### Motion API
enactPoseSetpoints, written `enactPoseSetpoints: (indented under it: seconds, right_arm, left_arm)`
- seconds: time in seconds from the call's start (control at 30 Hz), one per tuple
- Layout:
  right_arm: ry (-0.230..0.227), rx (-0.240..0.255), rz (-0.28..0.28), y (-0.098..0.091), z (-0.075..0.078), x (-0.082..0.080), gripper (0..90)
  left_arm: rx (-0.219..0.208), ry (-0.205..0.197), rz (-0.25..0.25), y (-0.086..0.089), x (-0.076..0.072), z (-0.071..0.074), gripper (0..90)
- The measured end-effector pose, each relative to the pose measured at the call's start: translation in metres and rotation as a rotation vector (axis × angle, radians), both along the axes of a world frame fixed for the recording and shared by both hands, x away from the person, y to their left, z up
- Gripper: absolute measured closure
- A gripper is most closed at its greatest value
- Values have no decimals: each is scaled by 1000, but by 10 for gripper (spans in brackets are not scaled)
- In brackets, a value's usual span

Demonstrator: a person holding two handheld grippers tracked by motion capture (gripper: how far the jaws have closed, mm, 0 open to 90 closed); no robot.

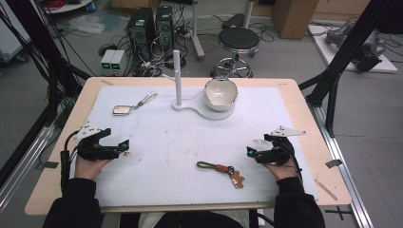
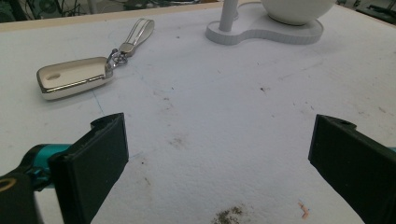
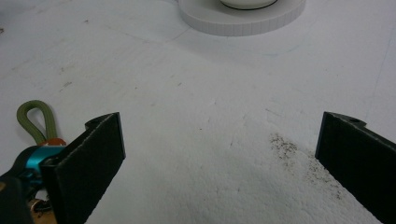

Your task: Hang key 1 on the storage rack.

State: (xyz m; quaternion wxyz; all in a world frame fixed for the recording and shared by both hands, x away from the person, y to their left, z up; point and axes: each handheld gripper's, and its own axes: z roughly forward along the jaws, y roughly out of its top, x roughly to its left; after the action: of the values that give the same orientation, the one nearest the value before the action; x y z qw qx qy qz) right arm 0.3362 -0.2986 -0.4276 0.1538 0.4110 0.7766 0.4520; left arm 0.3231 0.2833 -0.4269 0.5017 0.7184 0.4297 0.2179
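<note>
A cream key fob [image 1: 122,110] [image 2: 72,78] with a metal clasp and pale strap [image 1: 148,99] [image 2: 138,33] lies at the back left of the white mat. A second keychain with an olive loop [image 1: 205,165] [image 3: 31,119] and a brown tag [image 1: 236,179] lies near the front centre. My left gripper [image 1: 124,146] [image 2: 217,163] rests low at the left, open, nothing between its jaws. My right gripper [image 1: 250,152] [image 3: 222,161] rests at the right, open and empty, with the olive loop just off its left jaw.
A white stand [image 1: 203,110] [image 2: 261,31] [image 3: 243,21] at the back centre carries an upright post [image 1: 177,78] and a white bowl [image 1: 220,93]. The mat [image 1: 180,137] covers a wooden table [image 1: 304,123]. A stool [image 1: 237,40] and computer towers [image 1: 142,28] stand beyond.
</note>
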Motion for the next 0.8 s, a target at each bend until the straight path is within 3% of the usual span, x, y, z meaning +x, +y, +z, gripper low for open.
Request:
enactPoseSetpoints:
  seconds: [0.5,0.8]
  right_arm:
    - [2,3,3,2,0,0,4]
    - [-2,-4,60,19,4,-1,4]
  left_arm:
    - [2,9,1,-1,0,-1,53]
    - [-2,14,-6,-1,1,-1,53]
